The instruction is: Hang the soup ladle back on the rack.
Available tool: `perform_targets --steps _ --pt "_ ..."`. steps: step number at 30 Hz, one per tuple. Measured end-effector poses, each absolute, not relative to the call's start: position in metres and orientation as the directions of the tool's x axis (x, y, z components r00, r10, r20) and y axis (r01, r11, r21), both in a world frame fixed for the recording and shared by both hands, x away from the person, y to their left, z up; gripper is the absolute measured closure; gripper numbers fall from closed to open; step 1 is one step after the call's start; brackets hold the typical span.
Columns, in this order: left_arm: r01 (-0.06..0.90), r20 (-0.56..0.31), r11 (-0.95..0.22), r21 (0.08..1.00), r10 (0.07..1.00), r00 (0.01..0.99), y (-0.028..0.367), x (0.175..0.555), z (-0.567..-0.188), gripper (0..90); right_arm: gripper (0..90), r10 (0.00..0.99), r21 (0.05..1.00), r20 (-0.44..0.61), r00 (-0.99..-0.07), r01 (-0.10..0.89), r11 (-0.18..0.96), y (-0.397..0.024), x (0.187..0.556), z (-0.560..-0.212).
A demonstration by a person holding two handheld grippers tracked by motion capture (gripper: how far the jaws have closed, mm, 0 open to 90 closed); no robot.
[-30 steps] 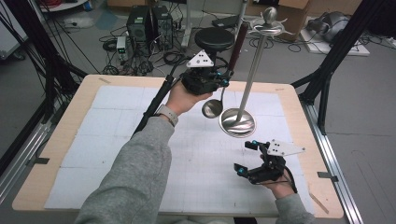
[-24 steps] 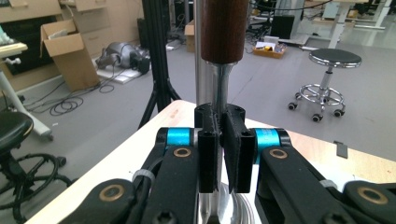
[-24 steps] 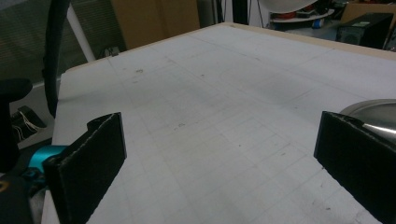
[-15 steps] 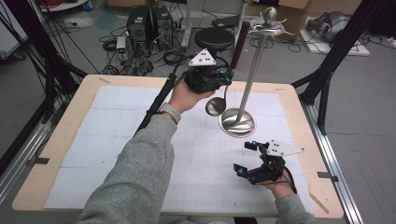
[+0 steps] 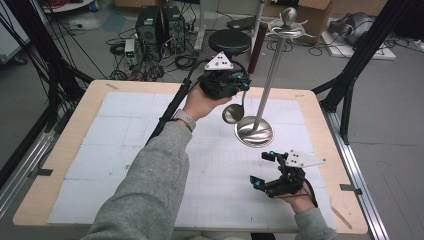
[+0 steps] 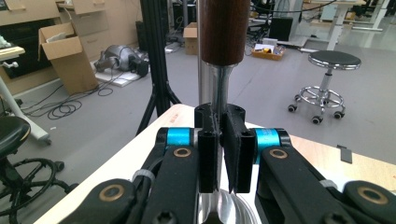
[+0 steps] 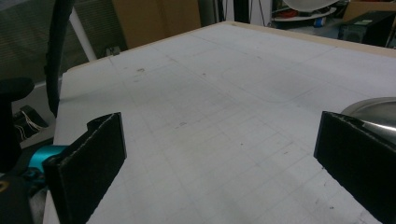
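My left gripper (image 5: 239, 85) is raised over the far middle of the table, shut on the metal shaft of a ladle (image 5: 232, 113). The ladle's bowl hangs below the jaws and its brown wooden handle (image 5: 257, 47) rises above them. In the left gripper view the jaws (image 6: 218, 116) pinch the shaft (image 6: 217, 88) just under the wooden handle (image 6: 225, 28). Just to the right stands a metal rack with a round base (image 5: 255, 132), a tall pole (image 5: 270, 75) and hooks at the top (image 5: 286, 25). My right gripper (image 5: 263, 168) rests near the front right, open and holding nothing (image 7: 222, 158).
A white gridded mat (image 5: 125, 145) covers the wooden table (image 5: 70, 150). The rack's shiny base (image 7: 373, 109) lies just beyond my right jaw. A black cable (image 5: 170, 110) trails from the left gripper. Past the far edge are a stool (image 5: 227, 40) and tripod legs (image 5: 350, 75).
My left gripper with the ladle has shifted slightly to the right, toward the pole. The right gripper has stayed put.
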State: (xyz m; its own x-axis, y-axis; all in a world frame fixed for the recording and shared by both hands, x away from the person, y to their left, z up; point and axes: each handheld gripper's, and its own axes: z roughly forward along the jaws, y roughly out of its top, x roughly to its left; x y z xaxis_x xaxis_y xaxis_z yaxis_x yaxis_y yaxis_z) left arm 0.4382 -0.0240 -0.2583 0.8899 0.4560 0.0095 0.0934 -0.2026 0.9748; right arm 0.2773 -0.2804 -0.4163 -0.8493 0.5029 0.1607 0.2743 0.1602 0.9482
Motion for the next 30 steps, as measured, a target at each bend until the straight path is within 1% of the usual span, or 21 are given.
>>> perform_targets --steps 4,8,19,25,26,28,30 --pt "0.102 -0.002 -0.194 0.976 0.458 0.889 -0.026 0.44 -0.258 84.1 1.4 0.502 0.948 0.16 -0.85 0.274 0.16 -0.28 0.277 -0.416" --pt "0.114 0.003 -0.221 0.969 0.468 0.884 -0.029 0.441 -0.259 84.2 1.4 0.501 0.948 0.165 -0.849 0.277 0.157 -0.28 0.278 -0.416" --pt "0.135 -0.007 -0.238 0.962 0.471 0.882 -0.038 0.443 -0.262 84.1 1.4 0.5 0.948 0.165 -0.85 0.277 0.158 -0.28 0.278 -0.417" --pt "0.145 -0.012 -0.236 0.961 0.487 0.873 -0.041 0.443 -0.263 83.3 1.4 0.499 0.949 0.161 -0.851 0.272 0.159 -0.28 0.278 -0.416" --pt "0.145 -0.021 -0.221 0.965 0.482 0.876 -0.041 0.443 -0.263 81.3 1.4 0.5 0.949 0.161 -0.851 0.273 0.159 -0.28 0.278 -0.416" --pt "0.151 -0.033 -0.199 0.968 0.494 0.869 -0.041 0.443 -0.263 66.9 1.4 0.501 0.947 0.165 -0.85 0.278 0.16 -0.28 0.278 -0.417" --pt "0.128 -0.007 -0.208 0.97 0.5 0.866 -0.04 0.442 -0.263 55.9 1.4 0.499 0.946 0.169 -0.85 0.282 0.159 -0.28 0.278 -0.417"
